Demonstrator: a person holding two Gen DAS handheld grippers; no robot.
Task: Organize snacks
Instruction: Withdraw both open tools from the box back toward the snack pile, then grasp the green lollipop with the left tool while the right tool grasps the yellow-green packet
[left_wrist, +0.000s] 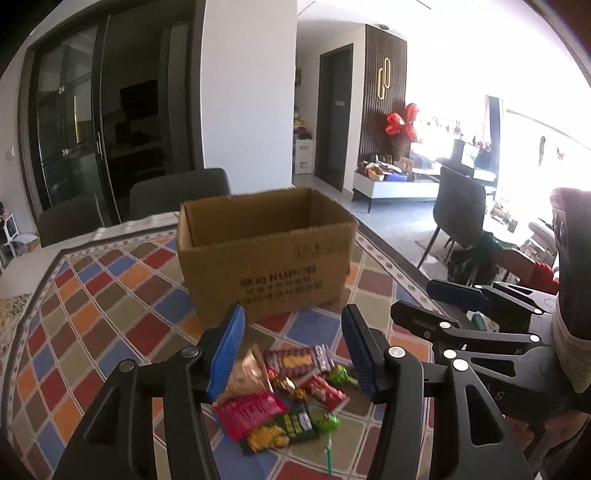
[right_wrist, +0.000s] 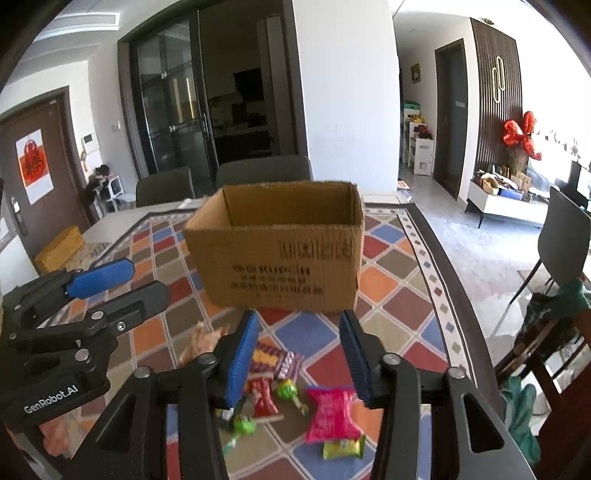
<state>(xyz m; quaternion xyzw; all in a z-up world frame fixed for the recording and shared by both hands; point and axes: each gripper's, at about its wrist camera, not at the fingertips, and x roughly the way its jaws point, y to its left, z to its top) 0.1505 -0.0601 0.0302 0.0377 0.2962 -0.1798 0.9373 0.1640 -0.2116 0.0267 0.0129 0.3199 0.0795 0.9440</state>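
From the left wrist, the left gripper (left_wrist: 293, 350) hangs with its jaws spread wide and nothing between them, just above a loose heap of snacks (left_wrist: 284, 391) on the counter (left_wrist: 110, 295); the open cardboard box (left_wrist: 264, 251) stands just beyond the fingertips, and the right gripper (left_wrist: 424, 299) sits off to the right, also spread apart. The pink packet (left_wrist: 249, 410) lies below and nearest, with a green lollipop (left_wrist: 327, 422) to its right. These look light, thin and crinkly, likely slippery foil, so a pinch across a flat sealed edge should hold better than one over the puffy middle. From the right wrist, the right gripper (right_wrist: 299, 354) is likewise wide and empty, the box (right_wrist: 280, 247) straight ahead and the left gripper (right_wrist: 122, 284) to its left. The pink packet (right_wrist: 332, 413) lies just below its right finger, well apart from a lollipop (right_wrist: 290, 391), whose thin stick seems the poorer hold.
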